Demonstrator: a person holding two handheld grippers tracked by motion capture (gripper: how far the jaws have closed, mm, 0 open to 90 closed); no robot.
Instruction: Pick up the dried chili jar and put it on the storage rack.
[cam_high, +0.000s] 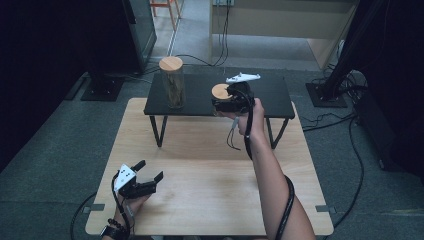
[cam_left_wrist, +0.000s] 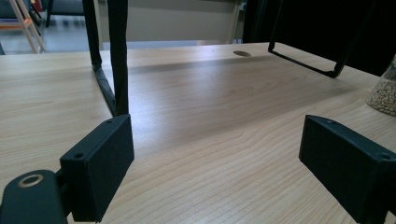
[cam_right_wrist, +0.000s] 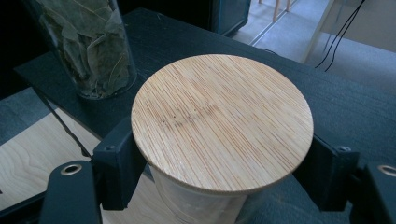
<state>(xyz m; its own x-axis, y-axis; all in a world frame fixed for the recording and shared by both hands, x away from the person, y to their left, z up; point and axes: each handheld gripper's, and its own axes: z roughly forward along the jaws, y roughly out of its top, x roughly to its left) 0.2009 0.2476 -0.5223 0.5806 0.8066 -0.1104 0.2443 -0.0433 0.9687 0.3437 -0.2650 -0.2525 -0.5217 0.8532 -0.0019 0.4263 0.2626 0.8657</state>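
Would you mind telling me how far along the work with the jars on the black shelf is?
Done: the tall jar of leaves stands on the black shelf. In hand: the right gripper is clamped on a bamboo-lidded jar at the shelf's front edge; whether it rests there is unclear. Left: the left gripper hangs open over the wooden table, a jar of pale grains nearby.

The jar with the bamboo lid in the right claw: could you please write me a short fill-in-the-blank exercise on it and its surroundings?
1. The right claw is shut on a jar whose round lid is made of ____.
2. The taller jar stands on the black ____.
3. The tall jar holds dried ____.
4. The left claw hovers over the light wooden table with its jaws ____.

Missing words: bamboo; shelf; leaves; open
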